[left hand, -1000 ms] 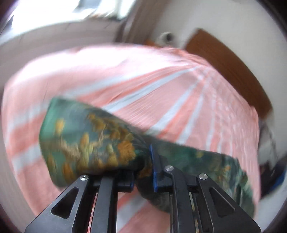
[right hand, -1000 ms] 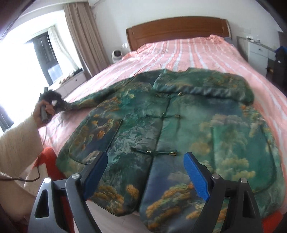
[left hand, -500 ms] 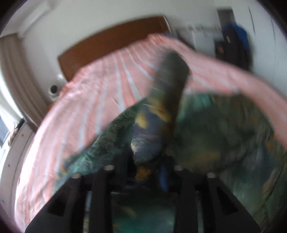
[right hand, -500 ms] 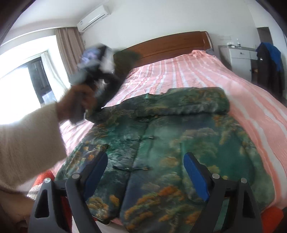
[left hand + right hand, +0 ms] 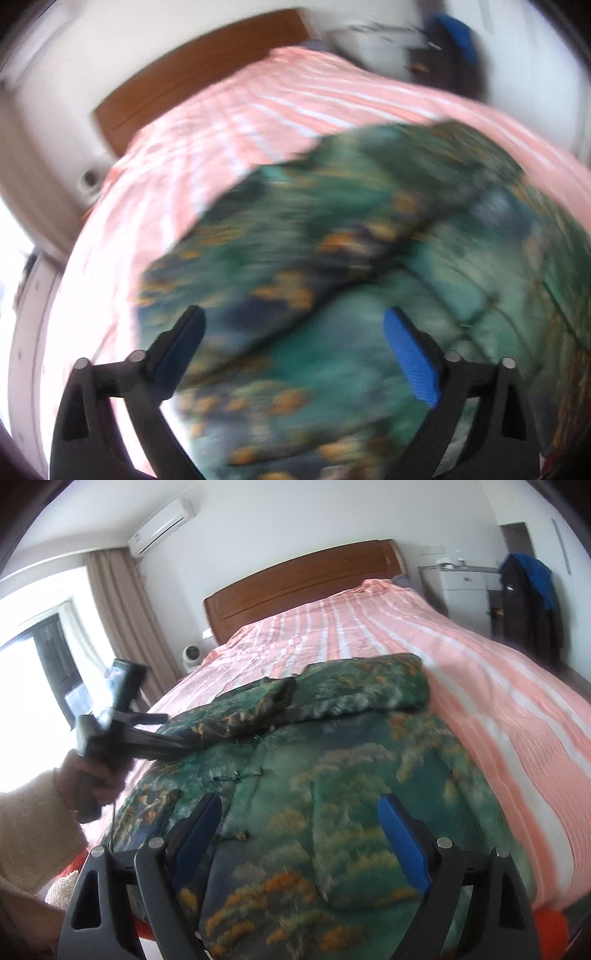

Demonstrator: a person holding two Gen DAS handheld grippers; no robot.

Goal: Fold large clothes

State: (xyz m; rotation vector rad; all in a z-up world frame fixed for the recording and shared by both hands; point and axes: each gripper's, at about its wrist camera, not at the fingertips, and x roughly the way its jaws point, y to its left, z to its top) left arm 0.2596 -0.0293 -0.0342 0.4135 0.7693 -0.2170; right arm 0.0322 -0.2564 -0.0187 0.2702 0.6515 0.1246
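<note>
A large green jacket (image 5: pixel 332 775) with orange and white landscape print lies front up on the pink striped bed (image 5: pixel 388 635). Its left sleeve (image 5: pixel 243 712) is folded in across the chest; the right sleeve lies across the collar. My left gripper (image 5: pixel 162 731), held by a hand (image 5: pixel 96 775), hovers at that sleeve's end. In the blurred left wrist view the left gripper (image 5: pixel 293 314) has its jaws opening wide over the jacket (image 5: pixel 351 295), pads touching nothing. My right gripper (image 5: pixel 300 801) stands open above the jacket's lower front, nothing between its fingers.
A wooden headboard (image 5: pixel 295 583) ends the bed at the far side. A white cabinet (image 5: pixel 461 587) and hanging dark clothes (image 5: pixel 524 602) stand at the right. Curtain (image 5: pixel 118 609) and a bright window are at the left. A cream sleeve (image 5: pixel 33 830) reaches in from the lower left.
The left gripper swung the sleeve from the bed's left side over onto the jacket's chest, then opened and let it go. The right gripper drifted slightly, still open.
</note>
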